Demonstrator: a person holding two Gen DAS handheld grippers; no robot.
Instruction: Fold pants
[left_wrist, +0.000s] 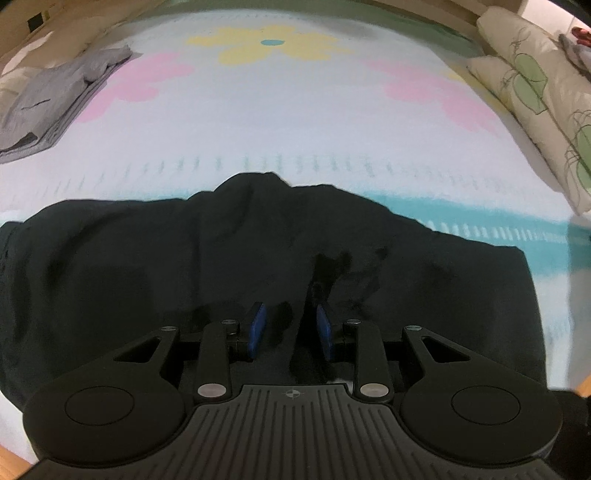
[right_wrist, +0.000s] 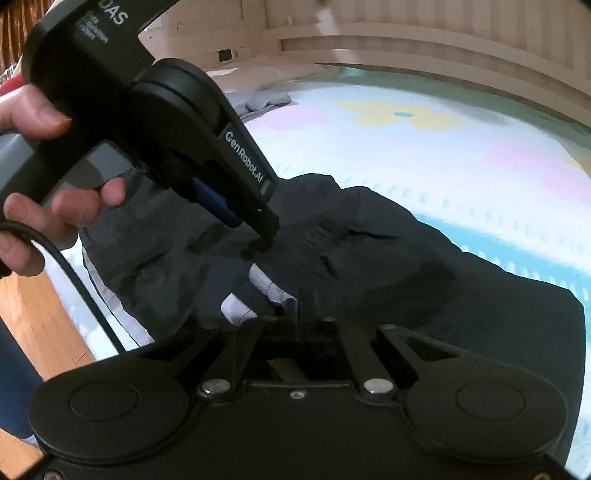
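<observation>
The black pants (left_wrist: 240, 243) lie bunched on a flowered bed cover (left_wrist: 295, 122), filling the lower half of the left wrist view. My left gripper (left_wrist: 290, 332) hovers just over the cloth with its blue pads (left_wrist: 257, 328) apart and nothing between them. In the right wrist view the pants (right_wrist: 388, 266) show creases and a white inner label (right_wrist: 266, 284). My right gripper (right_wrist: 297, 314) is shut on a fold of the pants beside that label. The left gripper (right_wrist: 258, 229), held by a hand, points down at the cloth just beyond it.
A folded grey garment (left_wrist: 51, 103) lies at the far left of the bed. Pillows (left_wrist: 535, 96) with green print line the right side. A wooden headboard (right_wrist: 406, 40) stands behind. Wooden floor (right_wrist: 44, 325) shows past the bed's left edge.
</observation>
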